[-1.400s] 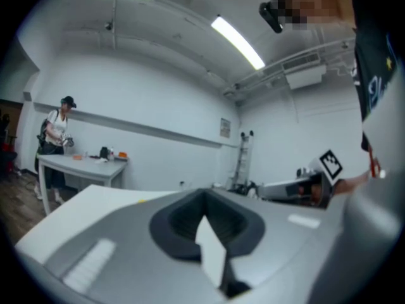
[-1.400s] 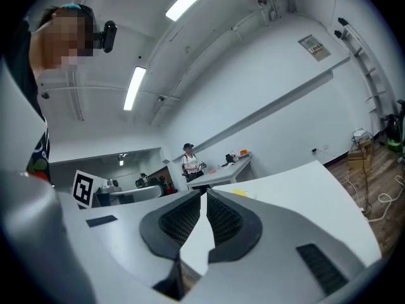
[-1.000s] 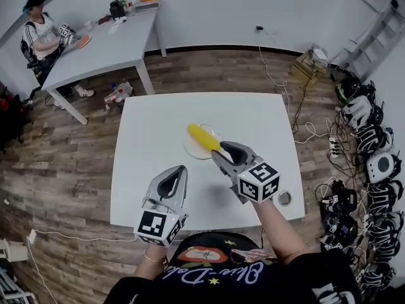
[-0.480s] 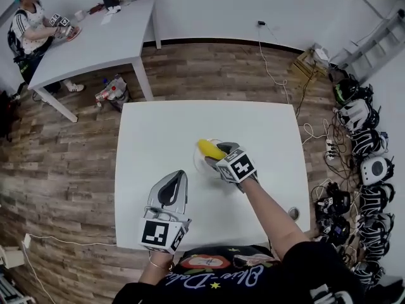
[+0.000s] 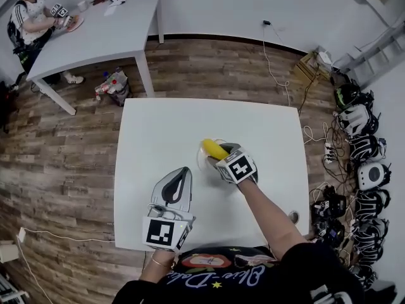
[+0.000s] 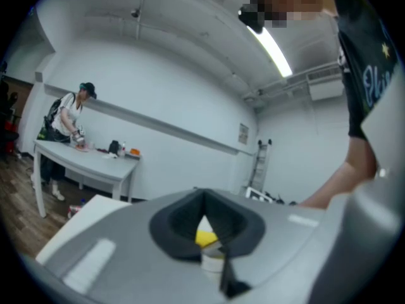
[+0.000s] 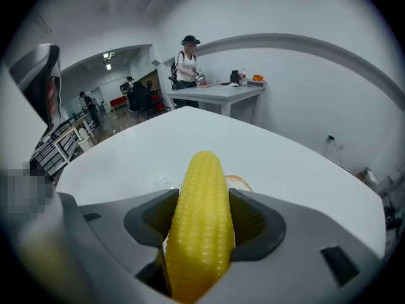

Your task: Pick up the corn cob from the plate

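Note:
A yellow corn cob (image 5: 212, 148) lies on a pale plate (image 5: 200, 161) in the middle of the white table (image 5: 158, 132). My right gripper (image 5: 219, 155) points steeply down over the plate. Its jaws are opening and stand one on each side of the cob. In the right gripper view the corn cob (image 7: 201, 227) fills the gap between the jaws, and a bit of the plate's rim (image 7: 241, 182) shows behind it. My left gripper (image 5: 184, 171) hangs level over the table's near left part, shut and empty. Through its jaws, in the left gripper view, a bit of the corn cob (image 6: 206, 237) shows.
A small round thing (image 5: 292, 216) lies at the table's near right corner. Behind stands a second table (image 5: 95, 37) with a person (image 5: 28, 14) sitting at it. Cables and headsets (image 5: 357, 144) crowd the floor on the right.
My right gripper has come down from above the table onto the plate and opened around the corn cob. My left gripper has shifted a little to the right.

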Motion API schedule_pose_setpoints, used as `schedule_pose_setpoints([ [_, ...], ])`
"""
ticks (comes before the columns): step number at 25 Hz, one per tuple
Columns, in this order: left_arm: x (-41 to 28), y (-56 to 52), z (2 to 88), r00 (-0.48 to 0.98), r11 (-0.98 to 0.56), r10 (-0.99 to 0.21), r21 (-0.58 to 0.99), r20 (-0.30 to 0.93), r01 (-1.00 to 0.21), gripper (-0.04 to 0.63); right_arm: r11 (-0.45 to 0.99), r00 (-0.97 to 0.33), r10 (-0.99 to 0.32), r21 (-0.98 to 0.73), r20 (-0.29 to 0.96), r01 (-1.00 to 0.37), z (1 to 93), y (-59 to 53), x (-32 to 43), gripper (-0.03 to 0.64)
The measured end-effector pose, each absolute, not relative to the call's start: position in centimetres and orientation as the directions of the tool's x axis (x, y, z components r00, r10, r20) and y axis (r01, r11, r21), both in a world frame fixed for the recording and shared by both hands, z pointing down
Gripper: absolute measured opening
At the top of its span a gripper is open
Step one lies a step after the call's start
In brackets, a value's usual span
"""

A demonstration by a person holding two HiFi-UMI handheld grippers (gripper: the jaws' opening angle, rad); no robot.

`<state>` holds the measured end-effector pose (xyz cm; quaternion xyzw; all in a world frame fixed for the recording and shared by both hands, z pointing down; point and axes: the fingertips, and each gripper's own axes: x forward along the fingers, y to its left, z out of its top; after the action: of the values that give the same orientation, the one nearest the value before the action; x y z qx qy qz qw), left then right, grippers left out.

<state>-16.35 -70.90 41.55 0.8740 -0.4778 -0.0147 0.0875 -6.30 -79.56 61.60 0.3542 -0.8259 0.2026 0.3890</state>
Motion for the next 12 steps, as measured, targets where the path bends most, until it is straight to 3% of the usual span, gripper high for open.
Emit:
schedule_pose_setpoints([
  [5, -16.1, -70.0, 41.3, 0.525, -0.511, -0.848, 0.156, 0.067, -0.845, -0.002, 0.536, -0.498, -0.607, -0.143, 0.619, -0.832, 55.9, -78.2, -3.8, 0.240],
  [12, -14.4, -67.0, 39.0, 0.492, -0.489, -0.870, 0.075, 0.030, -0.869, -0.002, 0.557, -0.599, -0.761, -0.223, 0.250, -0.800, 43.8, -72.9, -1.1, 0.240],
])
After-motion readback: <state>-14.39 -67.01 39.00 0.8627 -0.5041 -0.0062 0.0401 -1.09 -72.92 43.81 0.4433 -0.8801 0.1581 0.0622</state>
